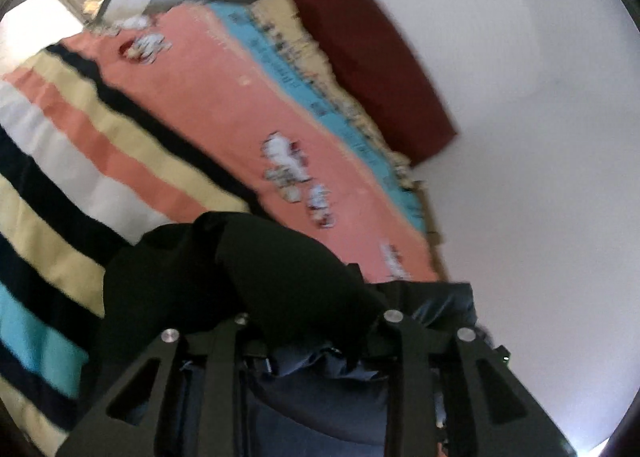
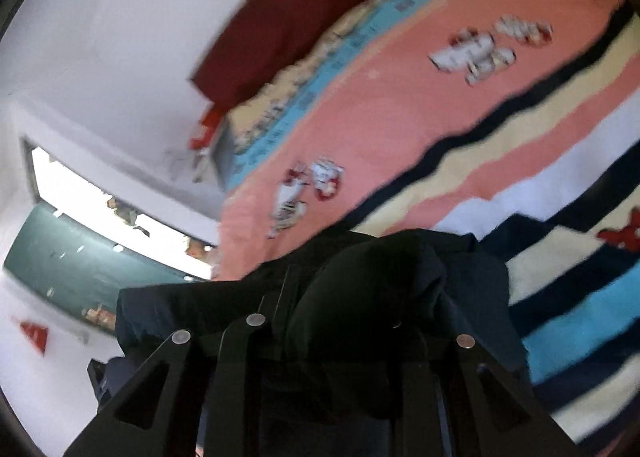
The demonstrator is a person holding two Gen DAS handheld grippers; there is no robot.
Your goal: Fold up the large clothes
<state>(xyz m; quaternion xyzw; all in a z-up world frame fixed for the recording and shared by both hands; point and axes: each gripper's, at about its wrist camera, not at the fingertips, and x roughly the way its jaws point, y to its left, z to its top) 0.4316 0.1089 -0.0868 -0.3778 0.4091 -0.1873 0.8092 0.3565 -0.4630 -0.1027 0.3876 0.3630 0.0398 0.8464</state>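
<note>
A dark navy garment (image 1: 256,273) is bunched over my left gripper (image 1: 316,321), which is shut on it and holds it up above the bed. The fingertips are hidden under the cloth. The same dark garment (image 2: 380,289) drapes over my right gripper (image 2: 340,325), which is also shut on it. Its fingertips are hidden too. The cloth hangs between the two grippers, and both views are blurred and tilted.
Below lies a bed with a striped cover (image 1: 120,145) of pink, cream, black, white and blue bands, also in the right wrist view (image 2: 500,137). A dark red headboard (image 1: 372,53) stands against a white wall (image 1: 540,137). A window (image 2: 100,201) is at the left.
</note>
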